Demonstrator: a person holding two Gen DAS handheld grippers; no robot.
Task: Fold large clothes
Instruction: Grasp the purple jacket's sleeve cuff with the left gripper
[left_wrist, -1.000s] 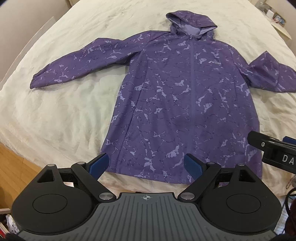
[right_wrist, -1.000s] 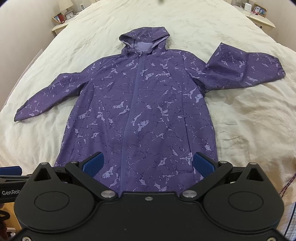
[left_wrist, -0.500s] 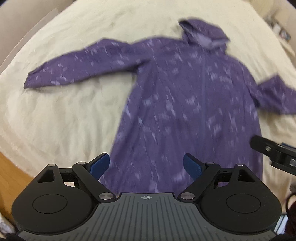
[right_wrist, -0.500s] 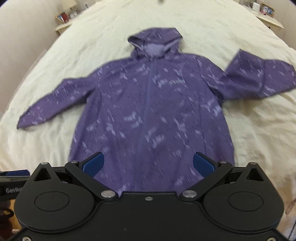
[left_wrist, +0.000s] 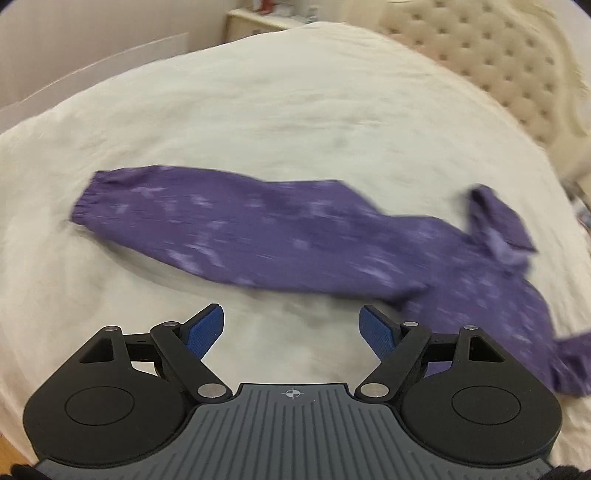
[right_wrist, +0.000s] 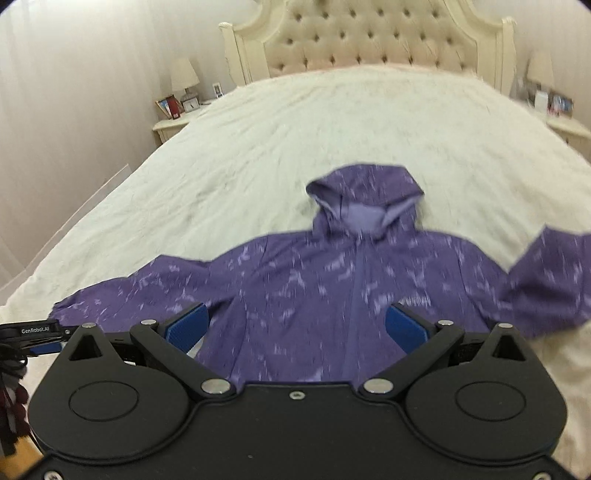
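On the cream bed (right_wrist: 258, 155) the purple jacket (right_wrist: 314, 288) lies flat and face up, both sleeves out, with no fold made yet. Both the left claw (left_wrist: 291, 328) and right claw (right_wrist: 295, 325) are spread and empty above it, so all the folding appears left.

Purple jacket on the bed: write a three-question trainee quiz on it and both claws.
1. True or false: the left claw grips the jacket's sleeve.
2. The purple jacket lies: A) spread flat, B) folded in half, C) bundled up.
3. Fill in: the hood points toward the ____.

Key: 1 false, it is open and empty, like the right claw. 2 A. 3 headboard.
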